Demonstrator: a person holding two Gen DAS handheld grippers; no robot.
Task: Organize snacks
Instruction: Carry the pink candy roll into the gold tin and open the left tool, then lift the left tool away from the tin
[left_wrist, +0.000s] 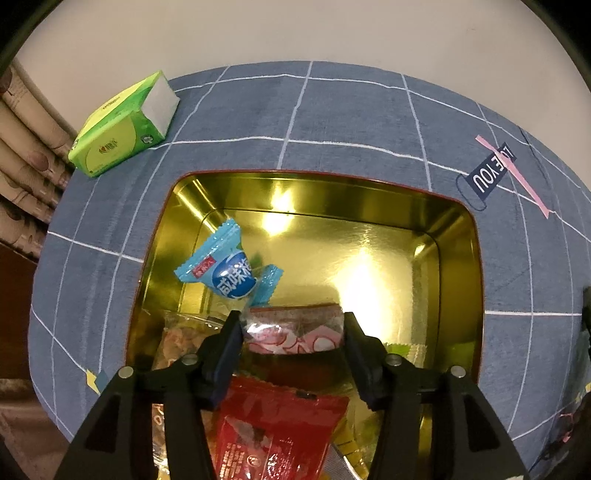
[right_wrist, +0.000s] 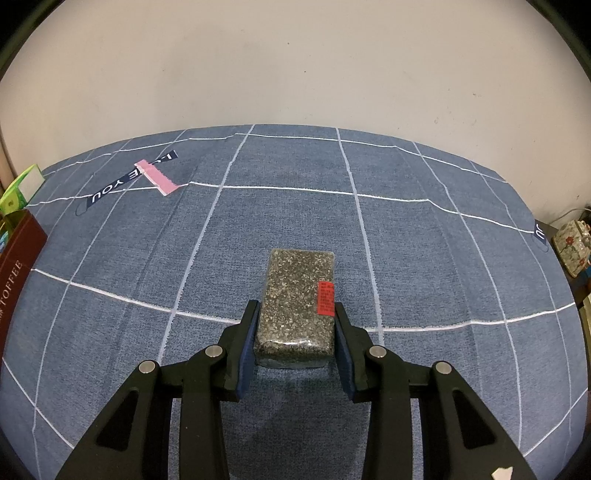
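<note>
In the left wrist view my left gripper (left_wrist: 291, 321) hangs open over a gold-lined tin (left_wrist: 460, 236) with a red rim. A pink and white snack packet (left_wrist: 295, 332) lies between the fingers, and I cannot tell whether they touch it. A blue candy (left_wrist: 229, 267), a red packet (left_wrist: 280, 435) and a clear packet (left_wrist: 177, 339) lie in the tin. In the right wrist view my right gripper (right_wrist: 294, 314) is around the near end of a dark speckled block snack (right_wrist: 297, 306) with a red label, which rests on the blue cloth.
A green tissue pack (left_wrist: 122, 129) lies at the table's far left edge. The tin's brown "TOFFEE" side (right_wrist: 18, 266) shows at the left of the right wrist view. A blue grid tablecloth (right_wrist: 443, 266) covers the table, with a white wall behind. Clutter stands off the right edge (right_wrist: 572, 247).
</note>
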